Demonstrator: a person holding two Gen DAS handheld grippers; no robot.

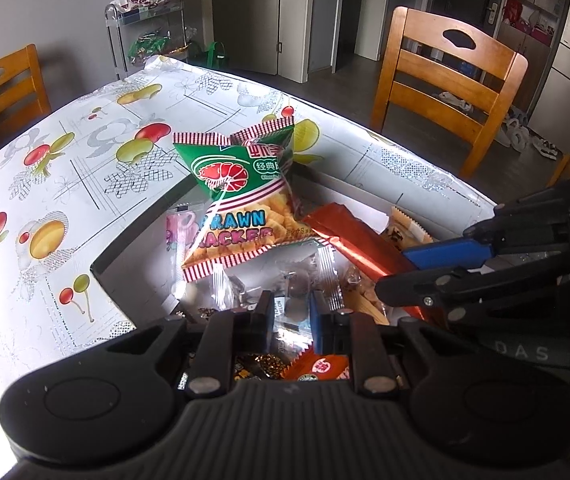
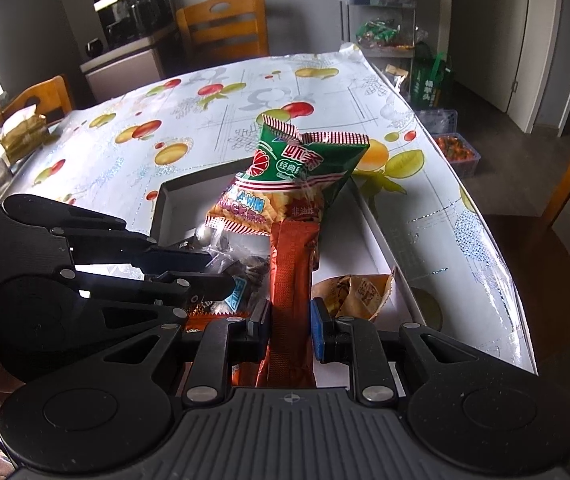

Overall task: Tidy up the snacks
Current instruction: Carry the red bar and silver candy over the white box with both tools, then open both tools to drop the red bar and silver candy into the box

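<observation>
A white box (image 1: 133,256) on the table holds several snacks. A green and orange prawn cracker bag (image 1: 237,196) leans up at its far end; it also shows in the right wrist view (image 2: 285,180). My left gripper (image 1: 291,312) hovers low over small clear-wrapped snacks (image 1: 297,280), its jaws a small gap apart around one clear packet. My right gripper (image 2: 291,320) is closed around a long orange-red packet (image 2: 291,264), which also shows in the left wrist view (image 1: 361,248). A tan snack packet (image 2: 357,292) lies at the box's right side.
The fruit-print tablecloth (image 1: 65,168) covers the table around the box. Wooden chairs (image 1: 445,80) stand at the table's far edges. A metal rack (image 2: 381,20) with bags stands behind. A tissue pack (image 2: 25,132) lies at the far left.
</observation>
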